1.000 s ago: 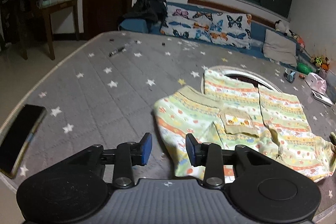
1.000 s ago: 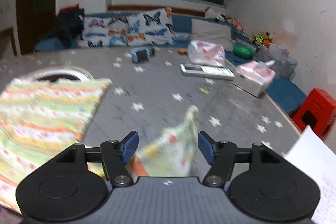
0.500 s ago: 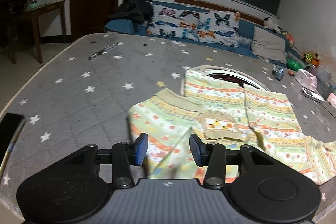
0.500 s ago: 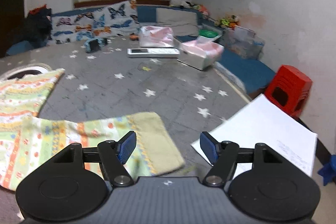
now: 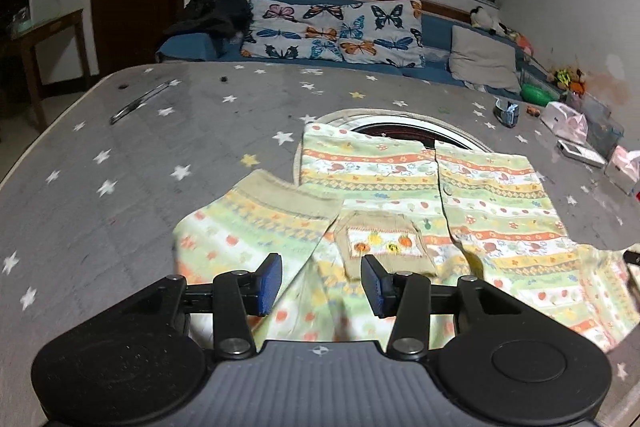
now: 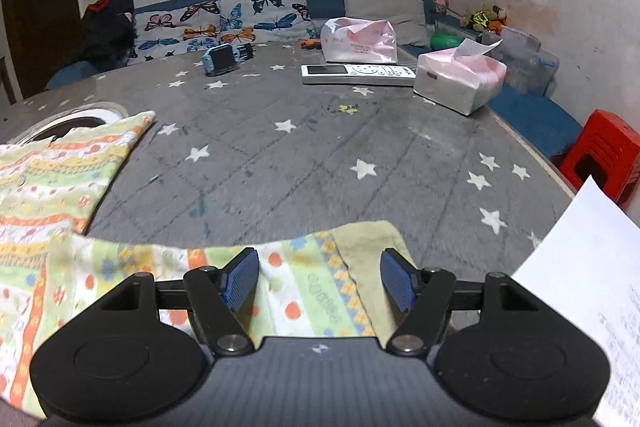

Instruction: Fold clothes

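Blue pads: the left gripper (image 5: 321, 285) stands with its jaws apart over the near edge of the pyjama top (image 5: 432, 187), nothing pinched; they have just been opening, with cloth under them but not gripped.
Right gripper (image 6: 319, 281): jaws wide apart and parted a little further just now, over the right sleeve (image 6: 304, 279), which lies loose and flat below, so I judge it set down, not held.
Right sleeve: stretched sideways from the pyjama top, its tan cuff (image 6: 370, 259) at the outer end; laid out like this, probably so it can be folded in over the body.
Left sleeve (image 5: 248, 223): just left of the pyjama top's chest, folded over at an angle with its tan cuff pointing away; probably the first fold, or a start on it.
Pyjama top: spread front-up on the grey star-printed tablecloth (image 5: 120, 167), button line up the middle, small tan pocket (image 5: 380, 243) on the chest; flat so the folds run straight.
White ring (image 5: 400, 123): behind the pyjama top, partly under its far hem.
Paper sheet (image 6: 580, 291): right of the right sleeve, near enough to be caught in a fold, I judge.
Remote control (image 6: 358, 74), tissue box (image 6: 460, 79): well beyond the pyjama top, out of the way.
Butterfly cushions (image 5: 332, 31): farthest back, on the blue sofa.
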